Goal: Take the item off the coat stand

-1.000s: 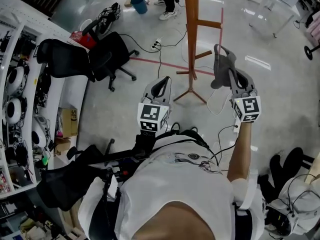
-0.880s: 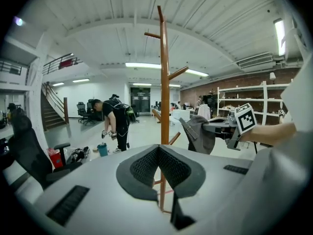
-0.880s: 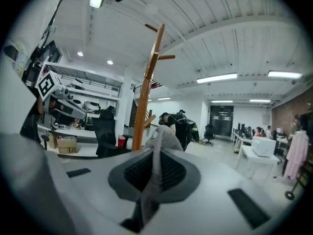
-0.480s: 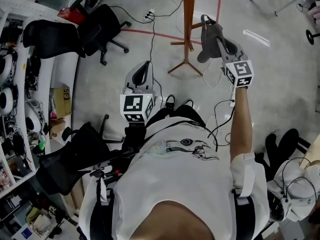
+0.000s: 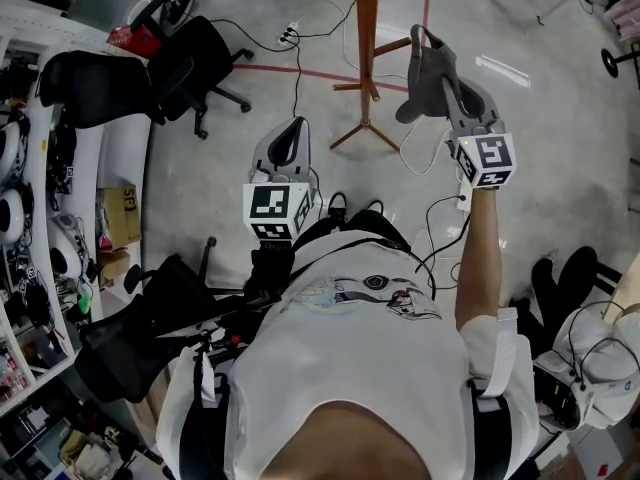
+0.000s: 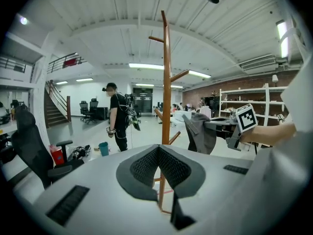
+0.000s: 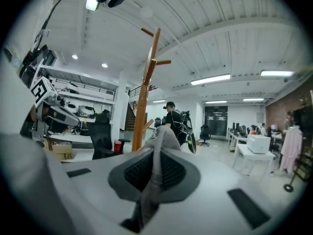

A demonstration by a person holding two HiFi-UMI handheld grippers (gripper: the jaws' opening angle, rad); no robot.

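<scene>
The orange wooden coat stand [image 5: 365, 48] rises from the floor ahead of me; it also shows as the coat stand [image 6: 166, 97] and the coat stand [image 7: 144, 97] in the two gripper views. A grey cloth item [image 5: 425, 78] hangs free just right of the stand, not touching it. My right gripper [image 5: 442, 66] is shut on that cloth, and the grey fabric [image 7: 156, 146] runs between the pads of the right gripper [image 7: 155, 155]. My left gripper [image 5: 290, 133] is lower and to the left, shut with nothing in it; in the left gripper view [image 6: 157, 150] its pads meet at the tips. That view also shows the grey item [image 6: 198, 133].
Two black office chairs [image 5: 190, 68] stand left of the stand. White shelves [image 5: 40, 218] with headsets line the left side. Cables [image 5: 425, 173] and a red tape line [image 5: 320, 71] lie on the floor. A person in black [image 6: 117, 116] stands further back.
The head view has swung, so the stand's foot sits higher in the picture. The right gripper keeps the grey item clear of the stand. The left gripper has shifted slightly left.
</scene>
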